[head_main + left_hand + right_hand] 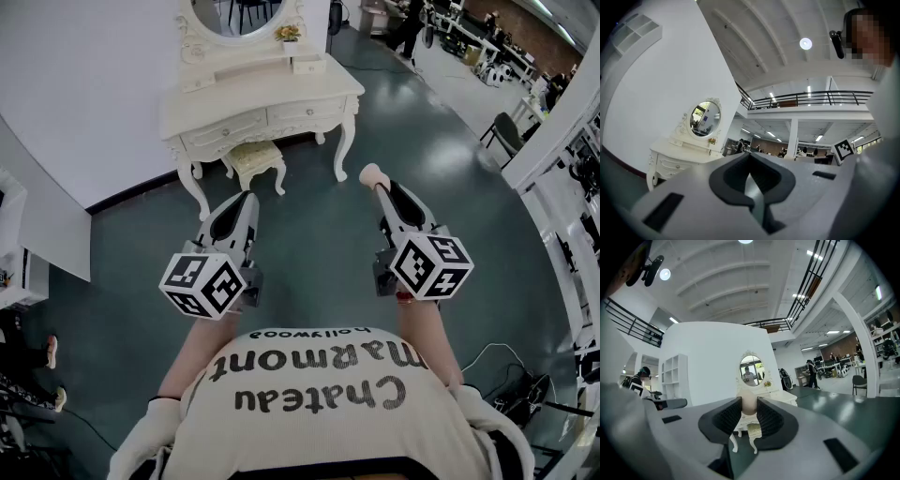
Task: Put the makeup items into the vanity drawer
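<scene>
Glossy smooth floor (309,225), cream-painted satin vanity (262,94), matt beige foam sponge (749,401)

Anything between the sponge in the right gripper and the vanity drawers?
Only bare floor lies between the sponge and the vanity. A stool sits tucked under its front, below the drawers, which look closed.

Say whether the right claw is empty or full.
Full: right claw is shut on a beige makeup sponge, pads touching both sides.
</scene>
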A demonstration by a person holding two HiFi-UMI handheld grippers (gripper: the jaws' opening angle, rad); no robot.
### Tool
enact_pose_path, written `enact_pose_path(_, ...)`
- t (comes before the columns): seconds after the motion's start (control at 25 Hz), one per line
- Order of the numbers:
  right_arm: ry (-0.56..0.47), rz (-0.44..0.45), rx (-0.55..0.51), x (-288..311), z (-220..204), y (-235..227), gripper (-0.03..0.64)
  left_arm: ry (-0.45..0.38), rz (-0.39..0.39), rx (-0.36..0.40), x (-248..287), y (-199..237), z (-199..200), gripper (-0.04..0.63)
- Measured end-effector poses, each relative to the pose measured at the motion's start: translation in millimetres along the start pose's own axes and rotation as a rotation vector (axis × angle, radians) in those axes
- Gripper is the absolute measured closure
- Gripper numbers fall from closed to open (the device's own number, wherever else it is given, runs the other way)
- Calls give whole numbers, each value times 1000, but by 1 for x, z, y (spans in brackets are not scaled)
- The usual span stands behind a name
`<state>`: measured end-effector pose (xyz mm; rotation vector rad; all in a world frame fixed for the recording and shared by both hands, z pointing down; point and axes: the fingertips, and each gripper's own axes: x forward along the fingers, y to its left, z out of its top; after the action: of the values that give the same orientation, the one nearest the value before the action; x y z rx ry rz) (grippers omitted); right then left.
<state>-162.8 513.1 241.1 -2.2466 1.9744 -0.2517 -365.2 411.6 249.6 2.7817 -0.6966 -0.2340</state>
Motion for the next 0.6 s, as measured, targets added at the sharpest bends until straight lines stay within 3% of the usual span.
enact_pose_path(0.44,-13,2,60,18,-2,7,499,-7,-31,-6,8,21,9,588)
enact_pose_path(0.6,-48,5,128,22,-3,8,495,-2,-52,-9,11,28,6,588)
